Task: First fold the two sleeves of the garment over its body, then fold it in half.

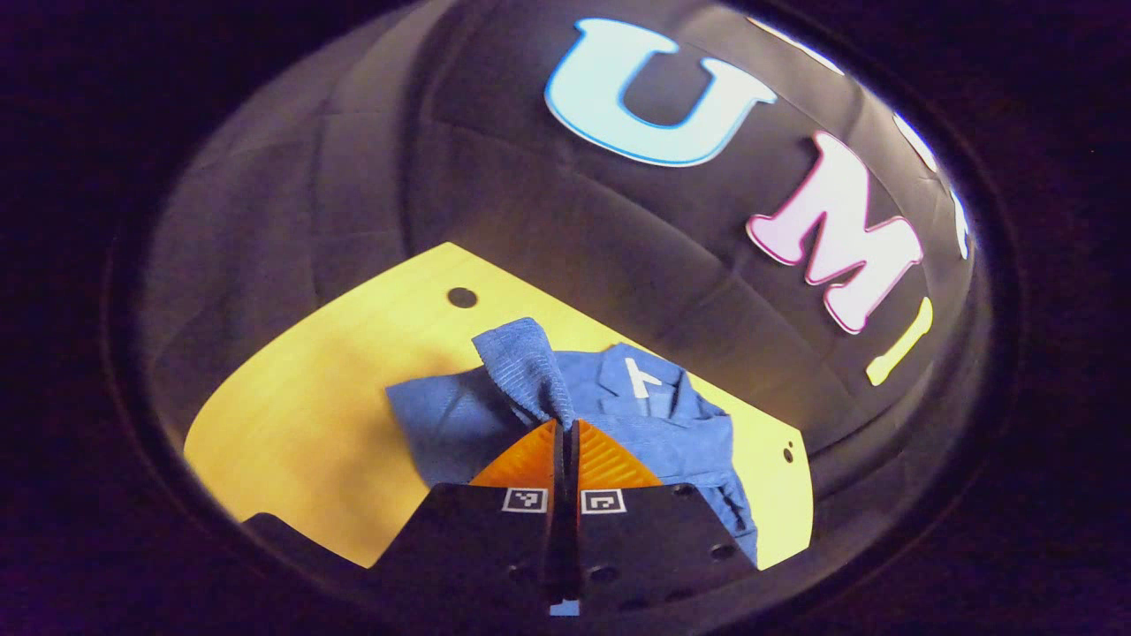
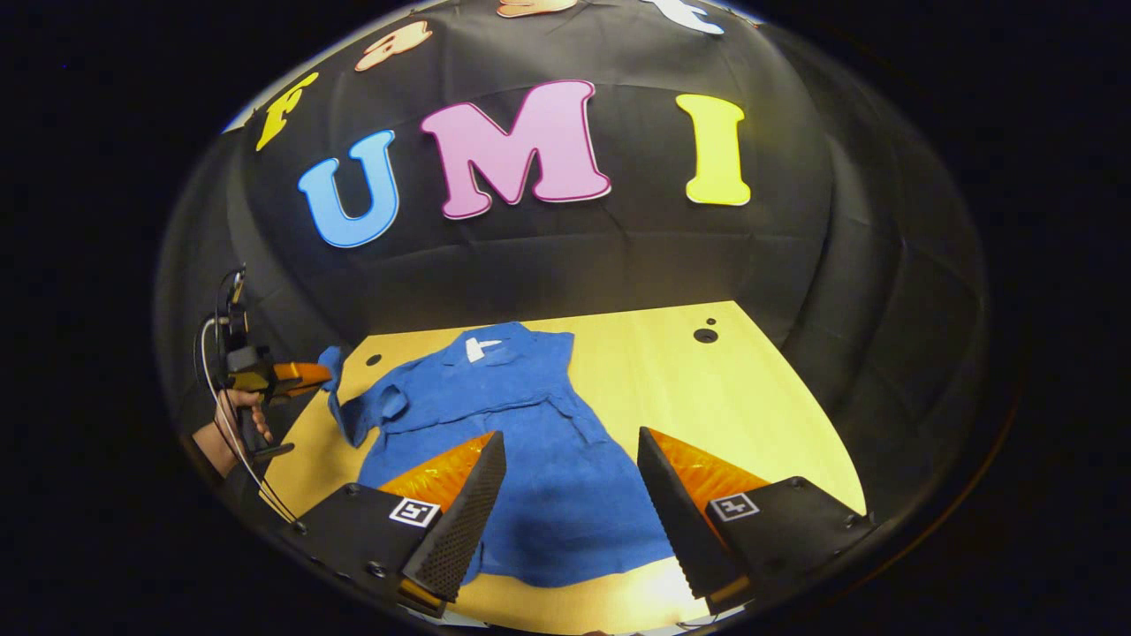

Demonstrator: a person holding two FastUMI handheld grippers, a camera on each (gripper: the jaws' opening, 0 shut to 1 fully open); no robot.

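In the left gripper view, the left gripper point(image 1: 566, 430) is clamping its jaws on a sleeve point(image 1: 521, 362) of the blue garment point(image 1: 654, 424), lifting it off the table point(image 1: 292, 415). In the right gripper view, the right gripper point(image 2: 570, 468) is hovering, jaws apart, over the garment's body; no sleeve looks folded yet, and halving remains.

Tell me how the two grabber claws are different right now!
The left gripper is shut on the sleeve of the blue garment, while the right gripper is open and holds nothing. The left gripper lifts the sleeve up beside the garment's edge; the right gripper hangs above the garment's lower part, apart from it. Both are over the yellow table.
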